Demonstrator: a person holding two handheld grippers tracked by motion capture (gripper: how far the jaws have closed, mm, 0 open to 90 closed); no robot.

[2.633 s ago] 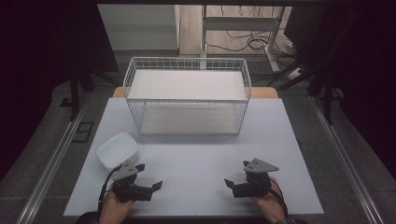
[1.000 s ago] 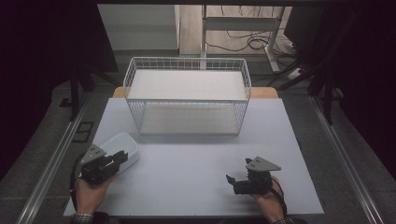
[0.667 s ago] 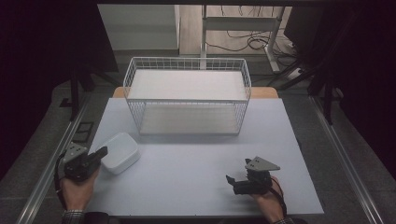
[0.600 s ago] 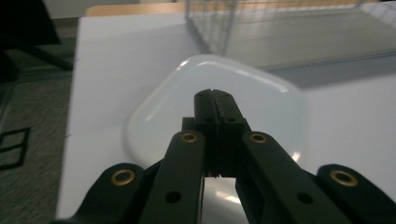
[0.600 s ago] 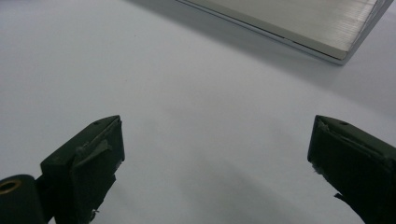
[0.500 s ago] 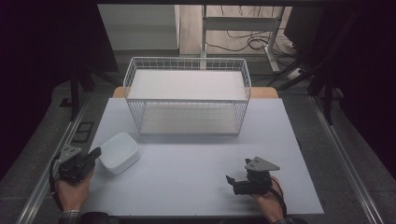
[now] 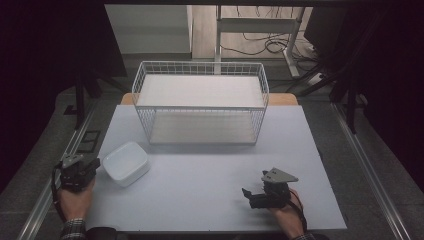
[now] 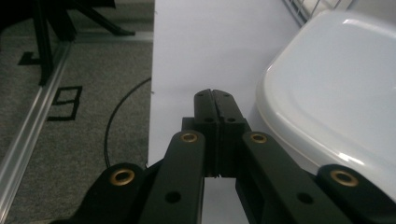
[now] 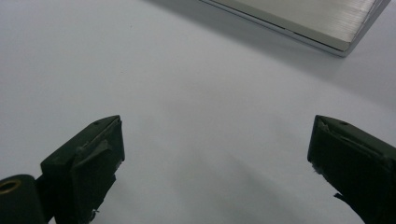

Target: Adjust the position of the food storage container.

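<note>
1. A white counter stands on grey carpet in a dark room.
2. A wire basket sits at its far edge.
3. A white tub sits near the left edge.
4. The left claw, jaws closed and empty, is just beside the tub.
5. The right claw, jaws wide apart and empty, is near the front edge.

We saw a white wire basket standing at the far middle of the pale table. A white lidded tub lay near the left edge, well apart from the basket. Cables trailed on the floor beyond.

left gripper jaws pressed together, right gripper jaws spread wide
</note>
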